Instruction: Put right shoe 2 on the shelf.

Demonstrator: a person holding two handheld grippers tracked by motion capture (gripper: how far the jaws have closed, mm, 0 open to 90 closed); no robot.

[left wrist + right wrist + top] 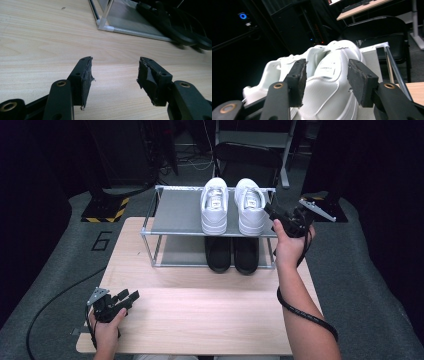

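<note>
The right gripper (272, 213) has its jaws spread beside the right white shoe (250, 206) on the rack's (175, 233) top shelf, maybe just clear of it. The left gripper (131, 296) rests wide open over bare table (200, 315) near the front edge

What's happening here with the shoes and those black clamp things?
A person holds a pair of tongs in each hand at a wooden table. A small two-shelf rack holds two white sneakers on top and a black pair below. The right tongs are up beside the right-hand white sneaker, jaws open around its heel end without pressing on it. The left tongs rest open near the table's front corner, holding nothing.
</note>
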